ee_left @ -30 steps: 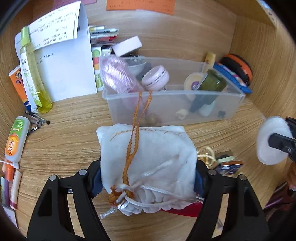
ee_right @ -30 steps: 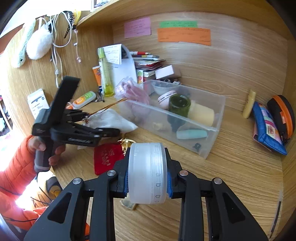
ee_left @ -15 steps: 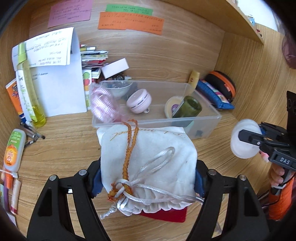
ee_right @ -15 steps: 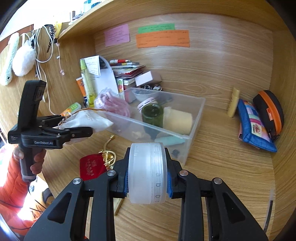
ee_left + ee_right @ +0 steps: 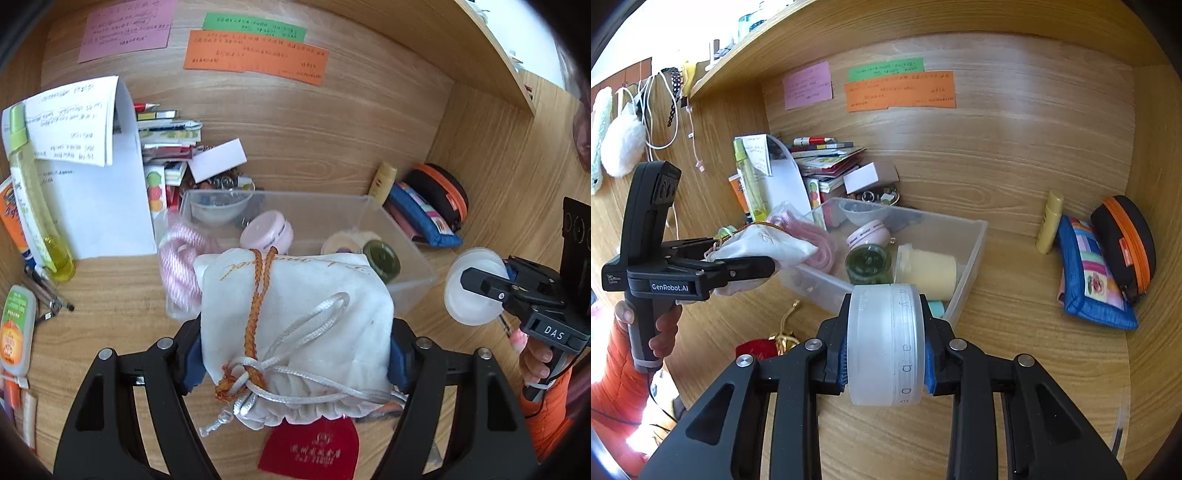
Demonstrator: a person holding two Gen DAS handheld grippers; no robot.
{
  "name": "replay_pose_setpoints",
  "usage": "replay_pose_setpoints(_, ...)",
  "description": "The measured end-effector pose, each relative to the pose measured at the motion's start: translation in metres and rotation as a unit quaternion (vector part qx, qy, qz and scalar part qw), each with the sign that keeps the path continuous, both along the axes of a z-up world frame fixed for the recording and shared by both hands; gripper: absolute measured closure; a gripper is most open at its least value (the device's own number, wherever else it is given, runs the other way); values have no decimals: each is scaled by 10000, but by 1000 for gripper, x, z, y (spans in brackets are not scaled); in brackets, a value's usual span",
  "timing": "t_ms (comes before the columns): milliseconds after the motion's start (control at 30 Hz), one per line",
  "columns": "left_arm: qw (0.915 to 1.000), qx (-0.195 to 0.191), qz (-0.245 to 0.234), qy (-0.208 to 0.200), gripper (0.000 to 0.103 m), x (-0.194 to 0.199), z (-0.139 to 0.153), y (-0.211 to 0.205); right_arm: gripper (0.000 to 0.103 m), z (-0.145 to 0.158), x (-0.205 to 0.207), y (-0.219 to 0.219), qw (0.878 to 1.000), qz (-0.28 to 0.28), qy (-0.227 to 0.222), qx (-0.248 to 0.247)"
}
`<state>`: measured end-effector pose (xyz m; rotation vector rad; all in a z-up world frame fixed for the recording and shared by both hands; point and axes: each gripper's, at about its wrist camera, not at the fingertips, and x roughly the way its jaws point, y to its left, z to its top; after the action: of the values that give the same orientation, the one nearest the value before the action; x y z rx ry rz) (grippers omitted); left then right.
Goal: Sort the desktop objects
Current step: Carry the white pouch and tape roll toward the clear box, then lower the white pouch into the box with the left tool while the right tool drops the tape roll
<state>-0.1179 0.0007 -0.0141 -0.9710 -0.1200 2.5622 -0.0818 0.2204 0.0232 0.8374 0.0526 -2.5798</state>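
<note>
Now we pinch a white drawstring pouch [image 5: 295, 314] in our left gripper [image 5: 295, 354] at lower centre, above the clear bin [image 5: 402, 236]. Our right gripper [image 5: 886, 350] clamps a frosted round jar [image 5: 886, 343] at lower centre, near the bin's front corner.

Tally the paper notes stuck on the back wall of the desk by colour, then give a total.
Pink note: 1
Green note: 1
Orange note: 1
Total: 3

Bright daylight, sharp focus, fisheye-curved edges
</note>
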Motion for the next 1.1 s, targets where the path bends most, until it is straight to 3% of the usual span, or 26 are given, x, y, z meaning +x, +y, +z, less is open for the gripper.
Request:
replay_pose_setpoints(167,10000,-8,-3,-10,28,-18,4,4,76,7,-22,3,9998,-11,-49,-189)
replay_pose_setpoints(800,9998,1,4,-191,27,-75,-8,17,76,13,-113,-15,9994,-168,-301,-14)
replay_pose_setpoints(1100,9991,-403,-97,1,26,-75,-19,27,77,3,-135,-38,9991,-132,-393,125)
